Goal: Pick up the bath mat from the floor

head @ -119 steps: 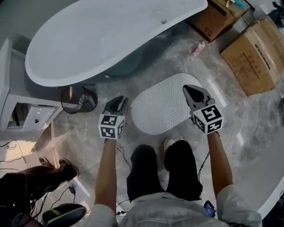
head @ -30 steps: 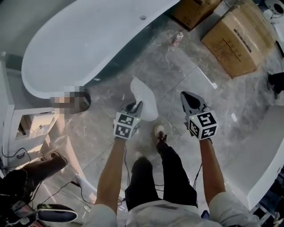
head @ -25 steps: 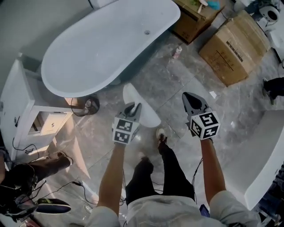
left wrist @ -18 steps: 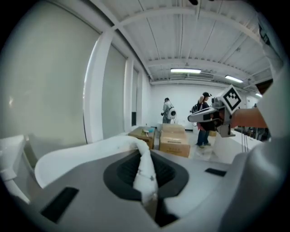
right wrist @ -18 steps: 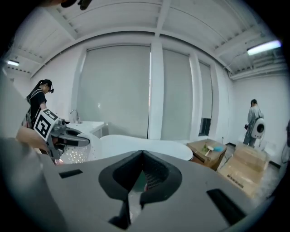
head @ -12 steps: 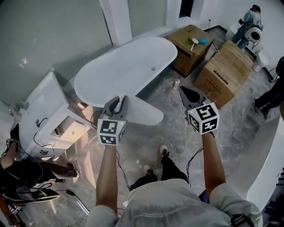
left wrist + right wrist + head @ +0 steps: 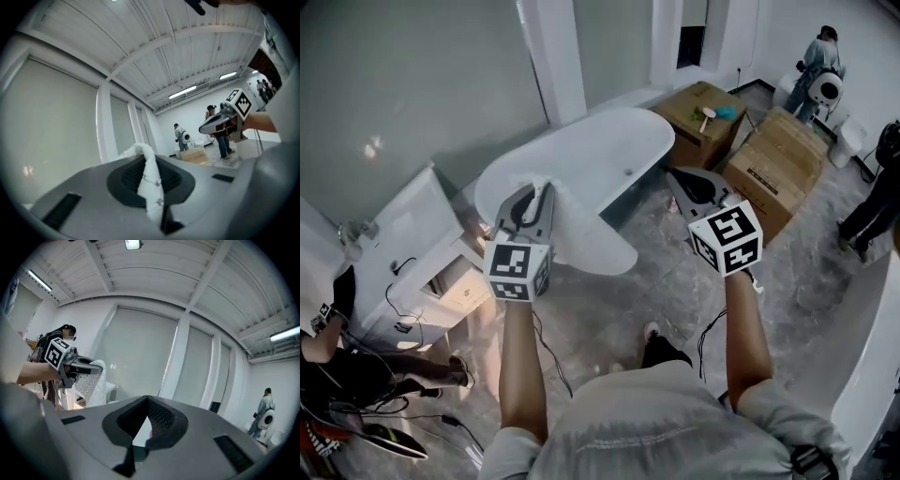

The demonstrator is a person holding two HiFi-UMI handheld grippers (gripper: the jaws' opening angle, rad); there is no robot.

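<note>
- Bathroom set: grey marble floor (image 7: 675, 281), white oval bathtub (image 7: 619, 122), white cabinet (image 7: 412, 225) at left, cardboard boxes (image 7: 769, 159) behind, other people standing at the far right.
- Bath mat (image 7: 591, 239) is off the floor. It hangs from the left hand-held gripper (image 7: 542, 190), up at chest level, in front of the tub.
- Left hand-held gripper is pinching one edge of the mat. The left gripper view shows the edge bunched into a narrow fold between the jaws.
- Right hand-held gripper (image 7: 678, 178) has its jaws pressed together at the tips with nothing between them. It is held well apart from the mat.
- Mat is white, an elongated oval with rounded ends, and its face is covered in small dots or holes. It looks soft and rubbery, and it curves and droops under its own weight.
- Risk: a single edge pinch carries the whole sheet. The smooth, flexible material could creep out of the jaws and drop.
- Risk: the loose end hangs free. A quick turn could swing it into the tub rim and tug it loose.
- Risk: the bunched fold may be uneven in the jaws, so the grip is probably weaker than it looks.
- Judgement: a second pinch by the right hand-held gripper on the free end would steady it.
</note>
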